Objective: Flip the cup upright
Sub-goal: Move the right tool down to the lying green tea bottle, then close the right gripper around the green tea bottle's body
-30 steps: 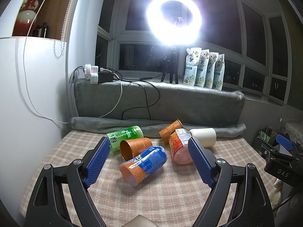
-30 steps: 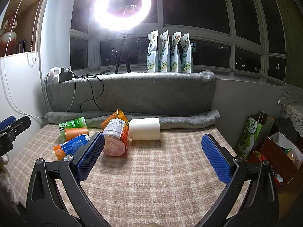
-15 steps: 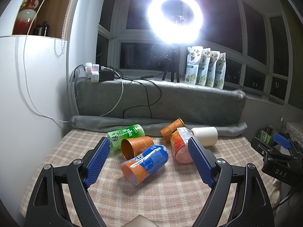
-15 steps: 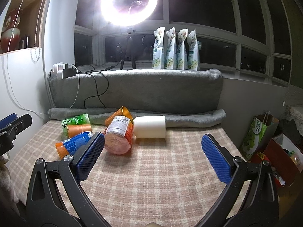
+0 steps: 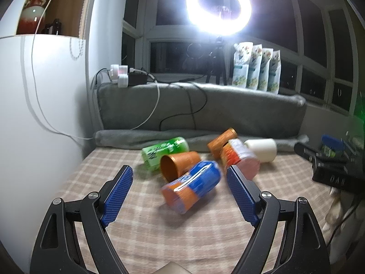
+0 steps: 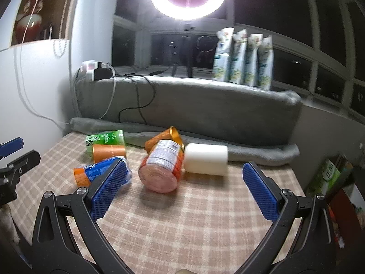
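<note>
Six containers are lying on their sides on the checked cloth [image 6: 182, 228], clustered toward its far edge near the grey rolled blanket [image 6: 251, 150]. L gripper [image 5: 180, 194], jaws spread wide w/ nothing between the blue pads, is hovering just short of the blue-orange cup [image 5: 191, 189]. Behind it the copper cup [image 5: 178, 164] is lying w/ its mouth facing the camera, touching the green cup [image 5: 164, 151]. R gripper [image 6: 184, 189], also wide open & empty, is pointing at the pink-bottomed labelled cup [image 6: 162, 169]; beside that cup, touching it, the white cup [image 6: 206, 158] is resting on its side. An orange cup w/ gold rim [image 6: 164, 137] is leaning behind the labelled one. Ring light [image 5: 219, 6] is glaring above the window sill.
</note>
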